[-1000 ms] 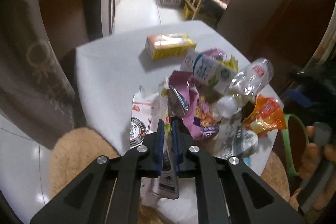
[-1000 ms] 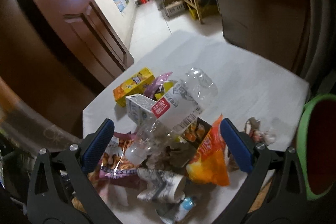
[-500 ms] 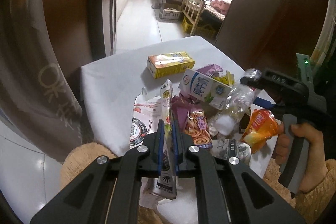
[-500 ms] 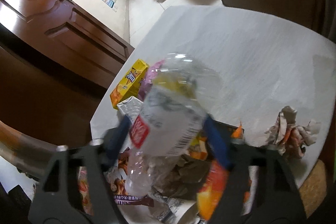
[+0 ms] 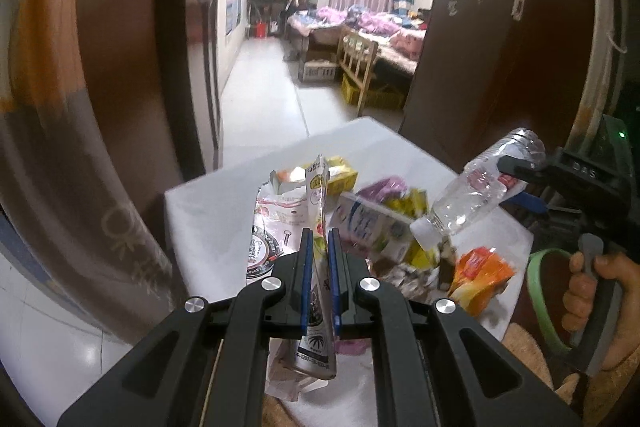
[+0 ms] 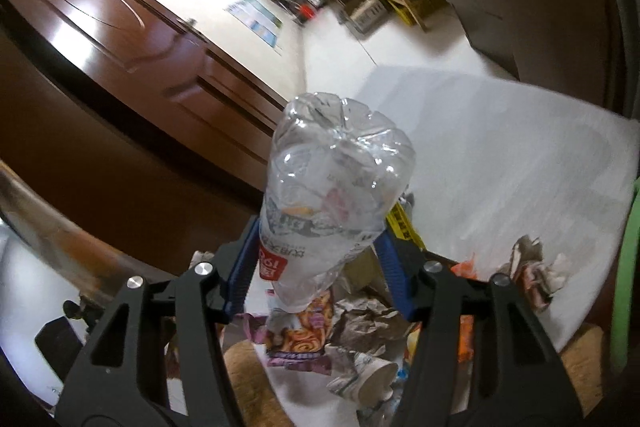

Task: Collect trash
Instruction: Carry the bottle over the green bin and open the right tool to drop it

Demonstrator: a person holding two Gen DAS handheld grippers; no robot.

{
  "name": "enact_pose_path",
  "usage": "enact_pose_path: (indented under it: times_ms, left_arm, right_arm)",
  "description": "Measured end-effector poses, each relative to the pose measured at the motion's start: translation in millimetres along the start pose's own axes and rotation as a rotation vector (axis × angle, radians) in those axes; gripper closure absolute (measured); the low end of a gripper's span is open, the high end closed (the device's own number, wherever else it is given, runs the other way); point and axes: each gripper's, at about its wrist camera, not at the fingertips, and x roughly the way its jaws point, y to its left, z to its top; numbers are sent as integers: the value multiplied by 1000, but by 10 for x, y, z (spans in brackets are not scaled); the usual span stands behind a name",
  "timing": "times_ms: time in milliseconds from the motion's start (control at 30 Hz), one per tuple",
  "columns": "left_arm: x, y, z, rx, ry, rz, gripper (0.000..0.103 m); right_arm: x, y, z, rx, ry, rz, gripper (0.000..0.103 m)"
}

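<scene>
Green-rimmed bin (image 6: pixel 628 267) cut off by right edge, interior unseen; clear bottle (image 6: pixel 332 211) neck and cap hidden behind own body in right wrist view; wrapper (image 5: pixel 318 267) print too small to read; litter pile (image 6: pixel 360 323) partly masked by gripper frame.

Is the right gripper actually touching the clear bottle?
Touching. The right wrist view shows the right gripper with both blue pads pressed against the clear bottle, lifted off the table.

- The litter heap (image 5: pixel 400 239) lies on the near part of the table (image 5: pixel 208 211).
- A flat wrapper (image 5: pixel 318 267) stands upright between the left gripper's (image 5: pixel 319 247) fingers.
- A bottle (image 6: pixel 332 203) sits between the right gripper's (image 6: pixel 320 251) fingers, above the heap.
- A bin (image 5: pixel 540 291) stands right of the table.
- A crumpled paper (image 6: pixel 532 267) lies apart, right of the heap.
</scene>
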Motion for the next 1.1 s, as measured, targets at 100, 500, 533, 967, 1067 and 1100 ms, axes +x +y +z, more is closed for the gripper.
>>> enact_pose_path:
  times_ms: [100,500,533,967,1067,1100]
  left_arm:
    - [-73,-129,89,19,-27,-26,98]
    - [-113,-924,286,117,-51,-204,98]
    - [-85,-1045,290,129,-46,-229,98]
    - [211,-2658,218,248,39,-579,103]
    - [222,-2900,201,263,60,-630,103]
    - [216,-2941,186,271,58,-635,103]
  right_arm:
    - [-268,-38,28,1,-30,18,48]
    - [-1236,-742,-3,155,-203,-32,48]
    - [-1323,-827,-15,171,-217,-38,48]
    - [-2147,-1865,-241,389,-374,-266,48]
    - [-2192,-1937,-280,391,-371,-325,48]
    - [-2187,-1938,-285,389,-366,-344,48]
